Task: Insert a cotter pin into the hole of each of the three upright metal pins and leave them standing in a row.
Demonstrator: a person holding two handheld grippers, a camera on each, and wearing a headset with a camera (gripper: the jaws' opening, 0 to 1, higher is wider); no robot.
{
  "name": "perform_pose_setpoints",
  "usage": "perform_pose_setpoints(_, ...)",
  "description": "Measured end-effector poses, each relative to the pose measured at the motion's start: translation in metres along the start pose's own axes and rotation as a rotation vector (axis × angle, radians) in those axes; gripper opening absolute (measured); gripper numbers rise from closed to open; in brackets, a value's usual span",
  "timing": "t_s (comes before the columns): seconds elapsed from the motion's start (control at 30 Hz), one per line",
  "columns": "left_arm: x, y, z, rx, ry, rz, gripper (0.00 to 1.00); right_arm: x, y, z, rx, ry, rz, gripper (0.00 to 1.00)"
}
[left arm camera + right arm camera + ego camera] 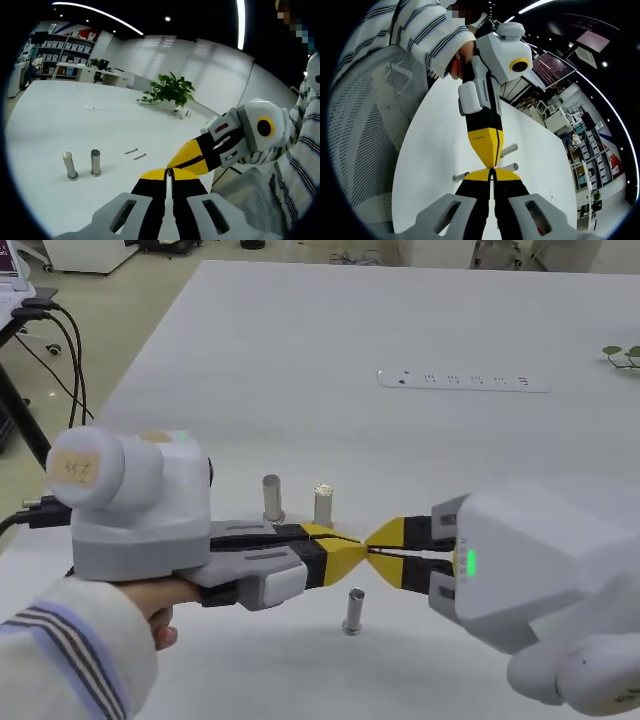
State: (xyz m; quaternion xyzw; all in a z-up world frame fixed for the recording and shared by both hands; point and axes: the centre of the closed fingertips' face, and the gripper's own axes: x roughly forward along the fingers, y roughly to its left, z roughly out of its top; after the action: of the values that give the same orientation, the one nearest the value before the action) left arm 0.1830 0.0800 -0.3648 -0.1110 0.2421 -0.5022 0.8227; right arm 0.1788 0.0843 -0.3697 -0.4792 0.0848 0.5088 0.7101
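On table (pixel 250 360), upright silvery pins (pixel 272 498)

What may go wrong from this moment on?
1. The left gripper and the right gripper, both shut, meet tip to tip near the front metal pin; a low move may topple it.
2. The two cotter pins lie loose on the table; a careless sweep could scatter them.
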Motion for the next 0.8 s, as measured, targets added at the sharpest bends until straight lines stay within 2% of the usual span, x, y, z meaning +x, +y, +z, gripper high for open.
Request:
perform_pose_setpoints(0.07, 0.0004, 0.0008, 0.0001, -0.009, -0.001, 0.010, 0.00, 0.0004, -0.0003, -0.0006, 0.003, 0.002, -0.003, 0.00)
perform_pose_setpoints(0.17, 0.0007, 0.0007, 0.0021, 0.042, -0.010, 0.020, 0.00, 0.0004, -0.0024, -0.0008, 0.009, -0.001, -0.013, 0.00)
perform_pose_setpoints(0.37, 0.0005, 0.0018, 0.0019, 0.023, -0.007, 0.021, 0.00, 0.0004, -0.0026, -0.0010, 0.062, -0.016, -0.004, 0.00)
perform_pose_setpoints(0.8, -0.0006, 0.0016, 0.0028, 0.010, -0.004, 0.025, 0.00, 0.0000, -0.0025, 0.0003, 0.056, -0.039, -0.010, 0.00)
